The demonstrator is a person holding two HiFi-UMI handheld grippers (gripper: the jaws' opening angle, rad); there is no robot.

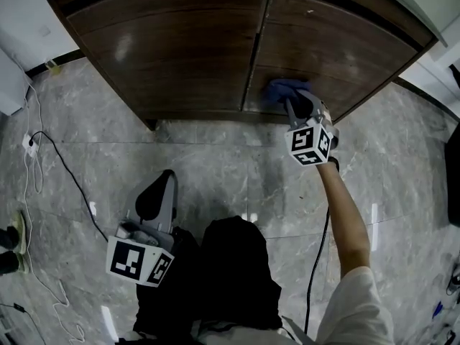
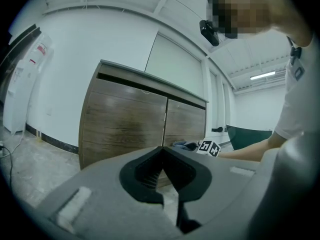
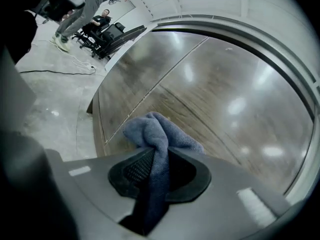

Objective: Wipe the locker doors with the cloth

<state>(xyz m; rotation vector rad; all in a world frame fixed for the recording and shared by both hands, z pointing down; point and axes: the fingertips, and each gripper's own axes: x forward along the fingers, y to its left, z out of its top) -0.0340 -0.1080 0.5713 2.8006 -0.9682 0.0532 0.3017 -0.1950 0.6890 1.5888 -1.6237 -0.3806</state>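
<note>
Right now the right tongs (image 3: pixel 159 160) are clamped on a crumpled blue terry cloth (image 3: pixel 159 130). A strand of it runs down between the two black ribbed pads (image 3: pixel 135 169), while the bulk bunches up just ahead of the tips. In the right gripper view that bunch sits against the glossy dark brown wooden locker (image 3: pixel 225 99), on the right-hand door just beside the thin vertical seam between the two doors. The head view agrees: the blue cloth (image 1: pixel 284 90) lies low on the right door (image 1: pixel 338 49), close to the seam and near the bottom edge. The right tongs (image 1: pixel 296 108) are directly behind it, and their cube with square markers (image 1: pixel 311 142) faces up at the end of the person's outstretched forearm (image 1: pixel 345 214). The left door (image 1: pixel 172 49) has nothing on it. The left tongs (image 1: pixel 157 196) are well apart from the locker, low over the grey marbled tile floor (image 1: pixel 215 164) and near the person's dark-clothed body. In the left gripper view the left tongs (image 2: pixel 162 155) have their tips together with nothing between them, and they point level toward the locker front (image 2: pixel 125 124). The blue cloth (image 2: pixel 184 145) and the other gripper's cube show small at the right door. A black cable (image 1: pixel 68 175) trails across the floor at the left.
</note>
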